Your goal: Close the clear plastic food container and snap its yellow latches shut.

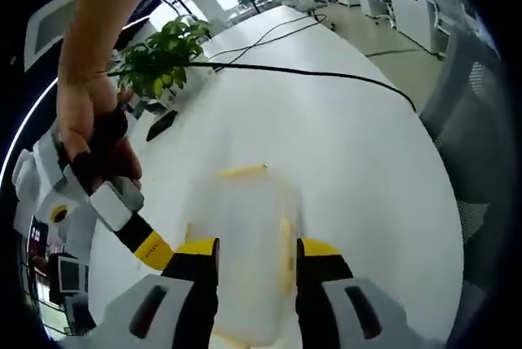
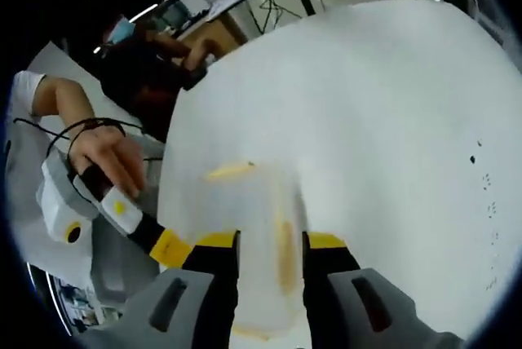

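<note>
Both tongs (image 1: 258, 253) (image 2: 270, 248) seemingly straddle the blurred container (image 1: 245, 243) (image 2: 253, 235).

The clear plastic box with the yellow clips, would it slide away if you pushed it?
Probably. The container looks thin, see-through and empty, so likely light, and the white table looks smooth. Its flat, boxy shape suggests sliding, not rolling. The yellow latches seem small and bendy.

Clear plastic food container (image 1: 249, 243) on white table (image 1: 359, 145), blurred; yellow latches (image 1: 241, 171) along its edges
</note>
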